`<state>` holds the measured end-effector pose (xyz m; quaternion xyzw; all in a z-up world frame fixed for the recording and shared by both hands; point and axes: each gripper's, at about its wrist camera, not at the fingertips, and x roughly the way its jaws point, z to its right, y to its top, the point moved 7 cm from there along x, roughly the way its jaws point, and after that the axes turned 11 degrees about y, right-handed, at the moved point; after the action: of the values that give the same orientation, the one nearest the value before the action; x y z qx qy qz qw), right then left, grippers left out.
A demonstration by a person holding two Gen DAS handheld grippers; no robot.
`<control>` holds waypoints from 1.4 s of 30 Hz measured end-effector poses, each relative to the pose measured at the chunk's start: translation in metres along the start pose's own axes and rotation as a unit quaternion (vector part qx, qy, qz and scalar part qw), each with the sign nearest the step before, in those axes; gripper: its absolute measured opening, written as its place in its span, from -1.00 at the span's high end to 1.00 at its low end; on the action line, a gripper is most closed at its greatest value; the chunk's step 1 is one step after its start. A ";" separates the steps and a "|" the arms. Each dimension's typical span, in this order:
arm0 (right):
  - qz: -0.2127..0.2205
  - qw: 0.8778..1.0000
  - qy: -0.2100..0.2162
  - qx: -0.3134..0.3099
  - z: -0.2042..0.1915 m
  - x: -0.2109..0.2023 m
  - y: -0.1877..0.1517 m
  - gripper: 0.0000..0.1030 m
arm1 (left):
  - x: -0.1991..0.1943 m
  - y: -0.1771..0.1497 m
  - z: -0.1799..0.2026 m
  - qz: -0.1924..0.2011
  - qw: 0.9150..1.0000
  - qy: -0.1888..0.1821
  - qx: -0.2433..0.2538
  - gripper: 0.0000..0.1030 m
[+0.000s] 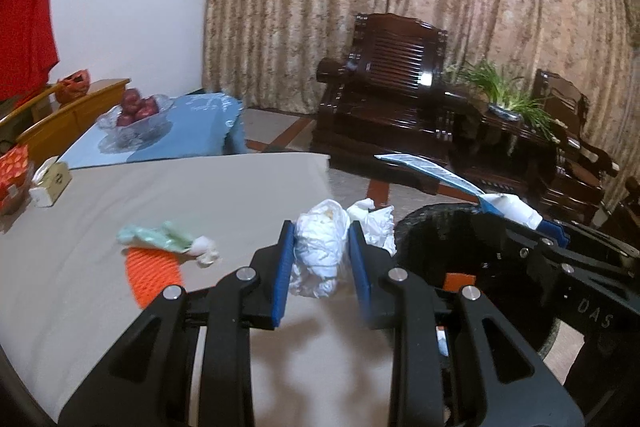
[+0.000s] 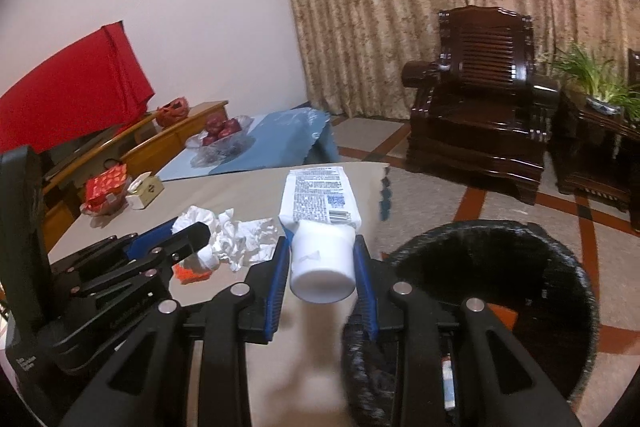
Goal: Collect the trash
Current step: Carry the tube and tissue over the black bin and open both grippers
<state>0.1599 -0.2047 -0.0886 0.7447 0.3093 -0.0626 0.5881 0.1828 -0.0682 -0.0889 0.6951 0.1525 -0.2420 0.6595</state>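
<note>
I am in the living room of a home. A long patterned curtain (image 2: pixel 460 7) covers the far wall, and a dark carved wooden armchair (image 2: pixel 480 99) stands on the tiled floor in front of it. A potted green plant (image 2: pixel 596 79) sits on a dark side table beside the chair. A glass bowl of red apples (image 2: pixel 222 131) rests on a blue tablecloth (image 2: pixel 280 143), and a tissue box (image 2: pixel 145 190) stands near the far left edge of my table (image 1: pixel 160 195).
</note>
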 end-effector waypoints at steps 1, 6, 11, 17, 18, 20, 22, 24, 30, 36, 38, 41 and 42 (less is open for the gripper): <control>0.001 1.000 -0.004 0.001 0.004 -0.003 0.000 0.39 | 0.002 0.001 0.009 0.001 1.000 -0.006 0.004 0.49; 0.010 0.999 -0.036 0.008 0.034 -0.024 0.000 0.39 | 0.009 0.005 0.042 0.004 0.999 -0.032 0.014 0.49; 0.014 0.998 -0.068 0.014 0.061 -0.041 0.000 0.39 | 0.018 0.006 0.077 0.004 0.998 -0.058 0.024 0.49; 0.015 0.994 -0.102 0.026 0.095 -0.056 -0.005 0.39 | 0.029 0.000 0.108 -0.005 0.996 -0.077 0.038 0.49; 0.014 0.994 -0.107 0.028 0.101 -0.057 -0.006 0.39 | 0.032 -0.002 0.114 -0.008 0.996 -0.080 0.040 0.49; 0.011 0.993 -0.114 0.033 0.110 -0.060 -0.009 0.39 | 0.037 -0.004 0.122 -0.012 0.996 -0.083 0.043 0.49; 0.007 0.992 -0.122 0.036 0.120 -0.060 -0.013 0.39 | 0.042 -0.007 0.132 -0.013 0.995 -0.087 0.048 0.49; 0.002 0.991 -0.128 0.040 0.129 -0.061 -0.018 0.39 | 0.047 -0.011 0.143 -0.018 0.994 -0.092 0.055 0.48; -0.017 0.988 -0.142 0.053 0.153 -0.057 -0.033 0.39 | 0.066 -0.019 0.168 -0.036 0.992 -0.102 0.071 0.48; -0.048 0.985 -0.155 0.064 0.174 -0.051 -0.054 0.37 | 0.079 -0.033 0.183 -0.066 0.987 -0.123 0.077 0.23; -0.053 0.983 -0.162 0.065 0.178 -0.051 -0.060 0.15 | 0.082 -0.036 0.183 -0.073 0.986 -0.127 0.075 0.13; -0.058 0.980 -0.178 0.064 0.184 -0.054 -0.069 -0.30 | 0.084 -0.039 0.180 -0.081 0.985 -0.133 0.068 -0.10; -0.059 0.980 -0.180 0.065 0.184 -0.054 -0.070 -0.39 | 0.084 -0.040 0.177 -0.081 0.986 -0.132 0.065 -0.15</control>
<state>0.1287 -0.3862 -0.1777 0.7380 0.2370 -0.2506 0.5800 0.2082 -0.2493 -0.1697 0.6835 0.1035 -0.3939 0.6057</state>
